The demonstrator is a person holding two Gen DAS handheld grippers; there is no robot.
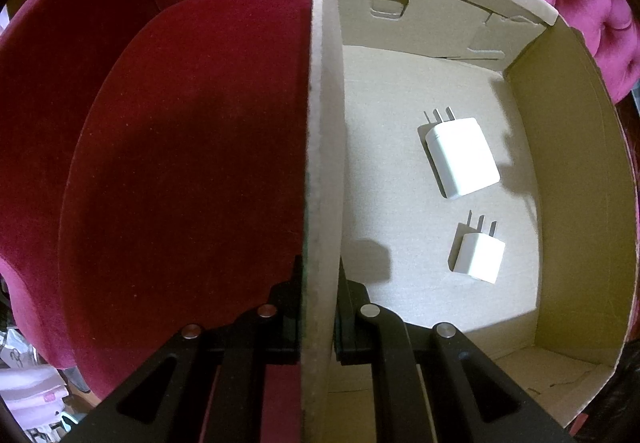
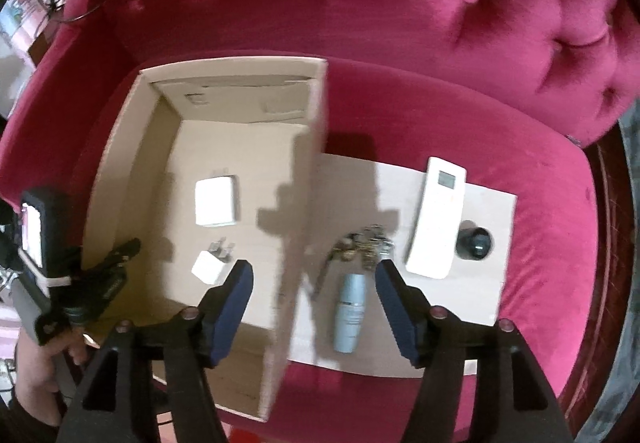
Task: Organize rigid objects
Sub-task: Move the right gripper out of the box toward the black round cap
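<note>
Below, the grey bottle lies between the right tongs.

Our right hand-held gripper has black linkage arms, dark blue finger pads and reddish pivot pins; our left hand-held gripper is black with silver pins.

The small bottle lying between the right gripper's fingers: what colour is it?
The bottle is pale silvery blue-grey; the right wrist view shows it best.
</note>
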